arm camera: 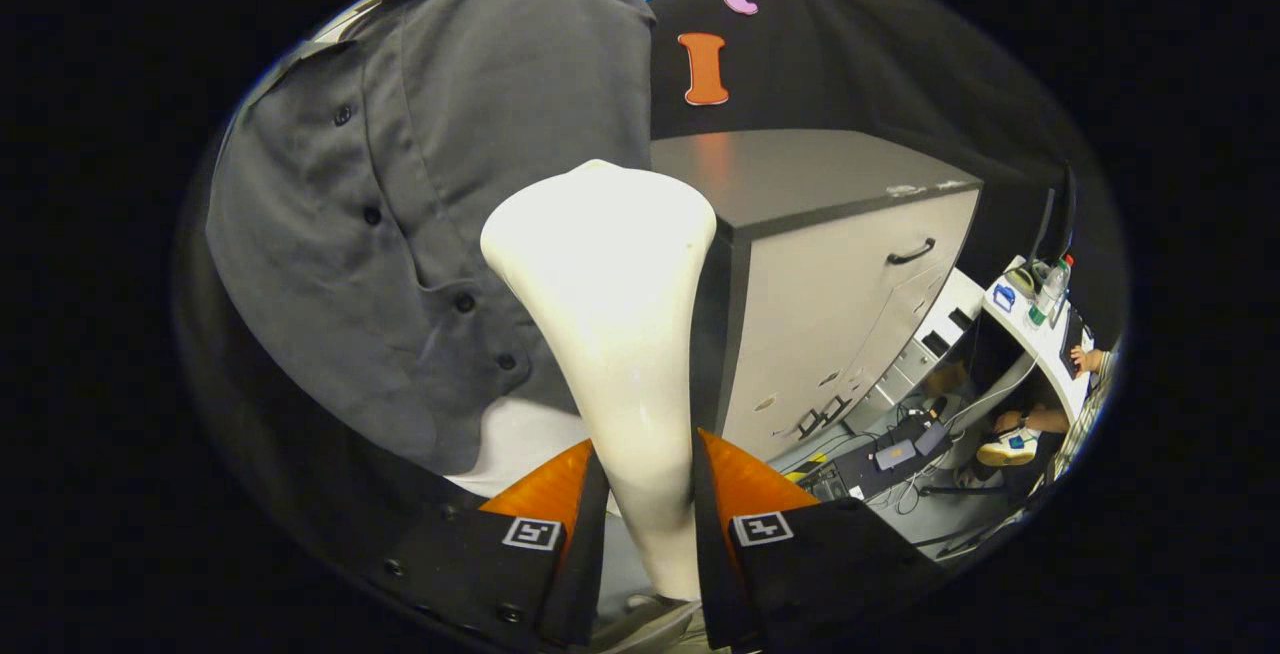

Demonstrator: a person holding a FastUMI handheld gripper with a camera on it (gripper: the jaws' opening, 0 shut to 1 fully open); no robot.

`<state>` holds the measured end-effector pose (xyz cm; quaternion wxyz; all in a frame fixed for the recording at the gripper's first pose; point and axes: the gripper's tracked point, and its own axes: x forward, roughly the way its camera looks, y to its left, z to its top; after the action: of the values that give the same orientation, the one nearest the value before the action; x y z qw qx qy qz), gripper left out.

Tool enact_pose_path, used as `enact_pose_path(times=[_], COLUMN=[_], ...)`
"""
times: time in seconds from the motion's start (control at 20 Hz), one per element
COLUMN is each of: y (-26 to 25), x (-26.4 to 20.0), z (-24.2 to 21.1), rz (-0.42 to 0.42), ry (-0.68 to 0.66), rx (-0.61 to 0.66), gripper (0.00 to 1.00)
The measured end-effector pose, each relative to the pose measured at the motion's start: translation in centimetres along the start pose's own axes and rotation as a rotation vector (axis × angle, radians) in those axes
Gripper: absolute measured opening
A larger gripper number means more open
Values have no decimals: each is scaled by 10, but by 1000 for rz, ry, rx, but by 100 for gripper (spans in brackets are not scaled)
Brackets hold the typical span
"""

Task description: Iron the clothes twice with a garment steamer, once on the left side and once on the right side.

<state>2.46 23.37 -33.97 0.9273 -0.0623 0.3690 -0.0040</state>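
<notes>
Clamped between both fingers of the hand-held gripper [645,514] is the neck of the white garment steamer [610,334], fingers closed tight on either side of it, so the grip looks firm. Steamer head flares out just ahead of the fingers and points up toward the grey shirt [420,214], which hangs beyond it with its button placket running down the middle. Head overlaps the shirt's lower front near the placket; hard to say from this angle whether it touches the fabric or sits just off it. Beyond the fingers on the other side stands a grey cabinet [850,284] with a dark handle, close beside the shirt. Further off, a desk [1040,344] with clutter and a person's shoe [1010,446] near cables on the floor. Risks: head snagging on buttons during a pass, shirt swinging away so steam misses the side, or the smooth neck twisting in the fingers if pressed too hard.
</notes>
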Motion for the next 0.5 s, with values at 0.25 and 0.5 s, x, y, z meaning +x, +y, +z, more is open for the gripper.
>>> enact_pose_path(times=[0.25,0.5], y=[28,64], x=[-42,-91], z=[55,105], rz=[26,65], ry=[-106,-211], rx=[3,-1], gripper=[48,48])
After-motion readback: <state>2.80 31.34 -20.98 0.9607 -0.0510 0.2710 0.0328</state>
